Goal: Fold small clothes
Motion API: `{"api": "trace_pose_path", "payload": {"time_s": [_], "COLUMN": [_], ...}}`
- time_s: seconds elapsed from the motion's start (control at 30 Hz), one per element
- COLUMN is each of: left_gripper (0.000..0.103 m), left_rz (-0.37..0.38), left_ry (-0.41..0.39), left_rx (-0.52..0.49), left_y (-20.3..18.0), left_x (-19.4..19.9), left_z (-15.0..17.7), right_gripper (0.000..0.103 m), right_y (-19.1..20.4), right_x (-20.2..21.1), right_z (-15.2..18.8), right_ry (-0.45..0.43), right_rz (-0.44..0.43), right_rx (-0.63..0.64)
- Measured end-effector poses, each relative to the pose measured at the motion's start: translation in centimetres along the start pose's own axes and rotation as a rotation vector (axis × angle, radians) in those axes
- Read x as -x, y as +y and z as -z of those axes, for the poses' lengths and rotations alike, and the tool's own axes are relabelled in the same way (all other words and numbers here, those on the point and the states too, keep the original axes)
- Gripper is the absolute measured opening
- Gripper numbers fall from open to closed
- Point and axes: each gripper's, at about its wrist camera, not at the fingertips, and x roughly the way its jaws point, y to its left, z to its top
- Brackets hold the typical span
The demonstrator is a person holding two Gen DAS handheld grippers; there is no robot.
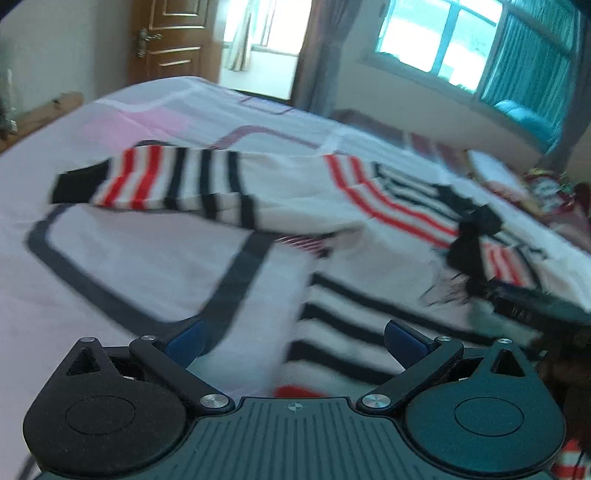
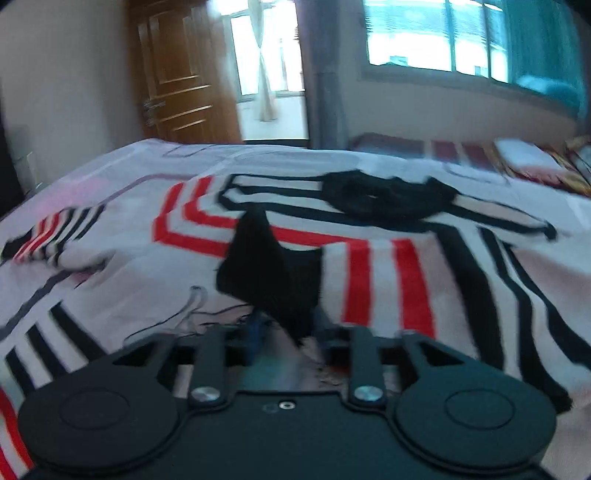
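Note:
A small knitted sweater in white with red and black stripes lies spread on the bed. One sleeve stretches out to the left and ends in a black cuff. My left gripper is open above the sweater's striped hem, with nothing held. In the right wrist view the sweater lies chest up, its black collar at the far side. The other sleeve is folded across the chest, and its black cuff lies just ahead of my right gripper. The fingers stand apart, the cuff's near tip between them.
The bed sheet is white with dark grey lines and pink patches. A wooden door and a bright window stand beyond the bed. Colourful cushions lie at the far right. A dark blurred shape shows at the right edge.

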Motion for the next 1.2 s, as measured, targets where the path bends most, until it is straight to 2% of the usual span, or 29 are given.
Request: {"api": "trace_pose_path", "payload": {"time_s": [0.07, 0.1, 0.13, 0.17, 0.27, 0.37, 0.4, 0.43, 0.53, 0.6, 0.67, 0.7, 0.73, 0.77, 0.83, 0.9, 1.0, 1.07, 1.2], "left_gripper": [0.102, 0.098, 0.077, 0.07, 0.07, 0.072, 0.075, 0.086, 0.088, 0.082, 0.043, 0.034, 0.011, 0.004, 0.004, 0.004, 0.004, 0.004, 0.004], "left_rz": [0.076, 0.117, 0.16, 0.204, 0.308, 0.329, 0.351, 0.365, 0.314, 0.311, 0.276, 0.261, 0.272, 0.288, 0.305, 0.291, 0.296, 0.254, 0.22], "left_ry": [-0.008, -0.004, 0.002, 0.016, 0.018, 0.039, 0.056, 0.069, 0.11, 0.153, 0.145, 0.145, 0.151, 0.163, 0.152, 0.099, 0.073, 0.066, 0.045], "left_rx": [0.009, 0.007, 0.0, -0.021, -0.096, -0.143, -0.134, -0.131, -0.154, -0.132, -0.165, -0.17, -0.156, -0.134, -0.093, -0.097, -0.11, -0.135, -0.082], "left_y": [-1.5, -2.3, -3.4, -5.0, -9.2, -12.7, -13.4, -14.1, -16.0, -16.3, -16.8, -16.9, -16.8, -16.4, -15.7, -15.2, -14.2, -14.0, -12.2], "left_x": [-1.3, -2.0, -3.0, -4.5, -8.6, -12.4, -13.3, -13.9, -15.9, -17.1, -17.3, -17.5, -17.8, -18.1, -18.0, -17.2, -16.1, -16.1, -16.0], "left_z": [-0.8, -1.3, -1.8, -2.5, -4.0, -5.4, -5.9, -6.1, -6.6, -6.7, -6.7, -6.9, -7.1, -7.2, -7.8, -8.3, -8.8, -8.6, -8.0], "right_gripper": [0.049, 0.045, 0.043, 0.043, 0.045, 0.046, 0.046, 0.046, 0.047, 0.049, 0.05, 0.05, 0.05, 0.05, 0.05, 0.05, 0.05, 0.05, 0.05], "right_y": [-0.4, -0.9, -1.4, -2.2, -4.4, -6.4, -7.0, -7.6, -9.6, -11.4, -13.5, -14.6, -15.7, -16.9, -18.8, -20.2, -20.9, -21.0, -21.3], "right_x": [1.2, 2.1, 2.9, 3.5, 6.7, 8.9, 9.5, 10.2, 11.7, 11.9, 12.1, 11.9, 11.8, 11.5, 11.1, 10.4, 10.0, 9.5, 8.5], "right_z": [0.1, 0.2, 0.3, 0.6, 1.8, 2.8, 3.0, 3.4, 4.2, 4.8, 5.5, 5.9, 6.3, 6.9, 7.9, 8.9, 9.4, 9.7, 10.4], "right_ry": [-0.034, -0.051, -0.067, -0.084, -0.124, -0.138, -0.142, -0.148, -0.164, -0.18, -0.206, -0.218, -0.23, -0.247, -0.274, -0.284, -0.297, -0.296, -0.309], "right_rz": [-0.018, -0.023, -0.02, -0.01, 0.018, 0.042, 0.048, 0.055, 0.06, 0.044, -0.002, -0.024, -0.044, -0.063, -0.093, -0.113, -0.152, -0.173, -0.214], "right_rx": [-0.037, -0.074, -0.111, -0.146, -0.249, -0.325, -0.344, -0.36, -0.445, -0.528, -0.647, -0.71, -0.775, -0.857, -0.983, -1.093, -1.149, -1.172, -1.261]}}
